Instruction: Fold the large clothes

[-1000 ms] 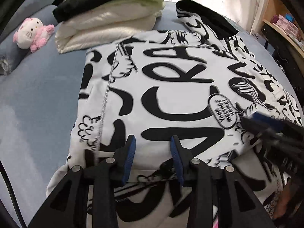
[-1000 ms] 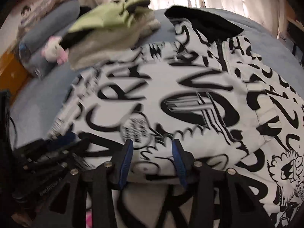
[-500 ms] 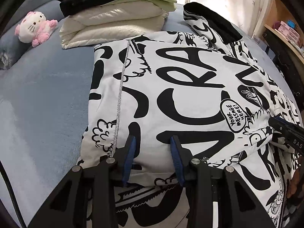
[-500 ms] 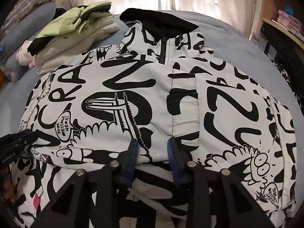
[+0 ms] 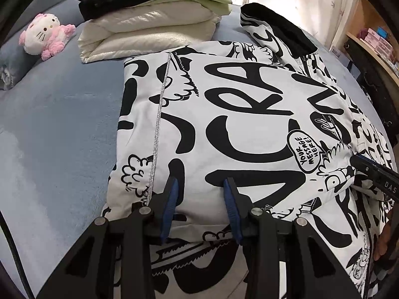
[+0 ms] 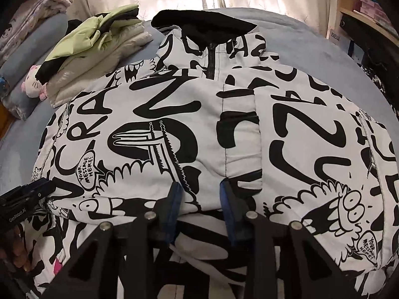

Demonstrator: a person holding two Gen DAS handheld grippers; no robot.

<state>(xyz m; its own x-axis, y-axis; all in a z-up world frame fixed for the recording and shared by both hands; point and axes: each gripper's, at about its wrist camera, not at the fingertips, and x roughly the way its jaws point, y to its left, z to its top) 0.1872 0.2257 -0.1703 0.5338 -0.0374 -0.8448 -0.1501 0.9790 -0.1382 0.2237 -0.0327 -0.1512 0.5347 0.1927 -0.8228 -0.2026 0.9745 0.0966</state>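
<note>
Each gripper was built of matte black angular arms, stiffened by triangular cut-outs and joined by round silver screw heads, and the inner face of every finger was lined with a blue pad, as seen on the left gripper (image 5: 200,208) and the right gripper (image 6: 199,206). White lettering was printed on the black housings: "GenRobot.AI" could be read on the left one, and only "DAS" on the right. A thin black cable was seen at the left gripper's side.
</note>
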